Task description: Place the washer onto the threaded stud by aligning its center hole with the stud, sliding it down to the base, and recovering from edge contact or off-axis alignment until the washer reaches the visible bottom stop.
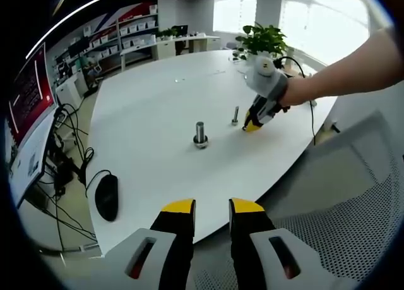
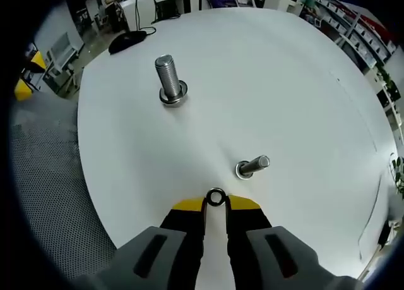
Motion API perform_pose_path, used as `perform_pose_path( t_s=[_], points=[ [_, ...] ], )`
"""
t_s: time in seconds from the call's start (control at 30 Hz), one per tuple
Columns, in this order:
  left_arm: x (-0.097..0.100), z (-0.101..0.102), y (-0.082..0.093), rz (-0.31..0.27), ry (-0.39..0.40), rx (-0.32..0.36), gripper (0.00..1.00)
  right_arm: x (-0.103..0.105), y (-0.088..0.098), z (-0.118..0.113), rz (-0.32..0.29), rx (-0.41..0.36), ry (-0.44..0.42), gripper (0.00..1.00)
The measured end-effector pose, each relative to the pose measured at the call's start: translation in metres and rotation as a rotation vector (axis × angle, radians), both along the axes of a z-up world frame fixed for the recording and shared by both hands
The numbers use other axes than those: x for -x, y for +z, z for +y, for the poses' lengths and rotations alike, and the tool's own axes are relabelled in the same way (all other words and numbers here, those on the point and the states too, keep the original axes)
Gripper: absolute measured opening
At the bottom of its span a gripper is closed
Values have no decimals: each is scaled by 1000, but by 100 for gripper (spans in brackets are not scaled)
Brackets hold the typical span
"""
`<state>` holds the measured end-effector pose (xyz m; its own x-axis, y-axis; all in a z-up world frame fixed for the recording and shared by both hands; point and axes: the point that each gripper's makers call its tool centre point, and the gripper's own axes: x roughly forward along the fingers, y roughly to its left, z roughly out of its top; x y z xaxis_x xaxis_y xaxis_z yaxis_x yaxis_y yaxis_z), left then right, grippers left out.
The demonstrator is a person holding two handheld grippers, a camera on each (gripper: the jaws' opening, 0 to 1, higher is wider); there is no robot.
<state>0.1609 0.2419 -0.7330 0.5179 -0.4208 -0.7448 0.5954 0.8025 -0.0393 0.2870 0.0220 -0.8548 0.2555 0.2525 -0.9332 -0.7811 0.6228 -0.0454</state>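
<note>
At the bottom centre of the right gripper view we see the right gripper [image 2: 215, 203] pinching the washer [image 2: 215, 197] just below the small stud [image 2: 251, 167], while the left gripper [image 1: 212, 207] hangs slightly parted and empty.

In the right gripper view, the washer [image 2: 216, 197] sat between the fingers [image 2: 187, 209]; the small stud [image 2: 253, 166] stood at one o'clock, the large stud [image 2: 170, 81] at eleven, on the table [image 2: 284, 81].
</note>
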Motion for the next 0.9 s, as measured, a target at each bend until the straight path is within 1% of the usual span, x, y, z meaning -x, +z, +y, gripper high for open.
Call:
perform_pose_path(
  t_s=[0.43,0.77,0.9],
  points=[
    [0,0,0,-2,0,-2,19,-12,19,-7,-38,-21,-27,14],
    [0,0,1,-2,2,0,19,-21,31,-10,-71,-27,-28,14],
    [-1,0,0,-3,0,-2,19,-21,38,-8,-85,-36,-28,14]
  ],
)
